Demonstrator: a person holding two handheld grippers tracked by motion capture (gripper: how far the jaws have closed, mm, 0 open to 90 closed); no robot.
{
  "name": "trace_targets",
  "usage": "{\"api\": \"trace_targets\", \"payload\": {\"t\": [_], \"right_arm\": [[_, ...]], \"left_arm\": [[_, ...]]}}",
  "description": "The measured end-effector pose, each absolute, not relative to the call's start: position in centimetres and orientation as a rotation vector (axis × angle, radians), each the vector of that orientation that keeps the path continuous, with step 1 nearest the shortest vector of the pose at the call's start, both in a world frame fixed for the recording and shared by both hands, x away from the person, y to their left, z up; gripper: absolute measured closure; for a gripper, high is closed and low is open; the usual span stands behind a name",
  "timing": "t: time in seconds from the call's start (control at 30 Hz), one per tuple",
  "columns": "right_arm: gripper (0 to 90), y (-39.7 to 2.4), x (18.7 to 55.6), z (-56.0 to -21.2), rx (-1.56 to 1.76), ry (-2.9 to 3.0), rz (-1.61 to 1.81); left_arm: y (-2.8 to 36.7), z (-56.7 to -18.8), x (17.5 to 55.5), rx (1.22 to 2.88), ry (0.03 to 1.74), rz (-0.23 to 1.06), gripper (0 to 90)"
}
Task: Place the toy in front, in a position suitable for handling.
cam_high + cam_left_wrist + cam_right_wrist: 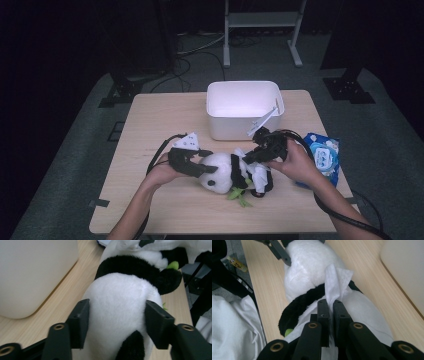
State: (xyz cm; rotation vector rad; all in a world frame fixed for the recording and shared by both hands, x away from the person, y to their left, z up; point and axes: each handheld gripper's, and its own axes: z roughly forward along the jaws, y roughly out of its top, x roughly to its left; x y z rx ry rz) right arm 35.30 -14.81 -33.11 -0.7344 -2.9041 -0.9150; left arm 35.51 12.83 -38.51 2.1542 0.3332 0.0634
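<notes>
Light wooden table on grey carpet. White plastic bin stands at the far middle edge. Plush panda lies on its side near the front. Blue wet-wipe pack rests at the right edge.

Plush panda: white head and body, black ears, limbs and shoulder band, green leaf sprig; wipe: plain white; tub: white; packet: blue with white label; table: pale wood grain; both tools: black.
</notes>
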Motion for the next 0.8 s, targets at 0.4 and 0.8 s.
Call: {"api": "trace_targets", "payload": {"t": [0.4,0.8], "right_arm": [[85.0,-14.7,34.7,-33.7,-0.678,-2.831,-0.879],[84.9,-13.1,34.8,-31.8,-0.641,-2.897,-0.981]], "left_arm": [[13.2,-38.2,36.3,2.143,0.423,-0.062,25.7],[13.0,-39.4,34.4,2.212,0.313,-0.039,37.3]]}}
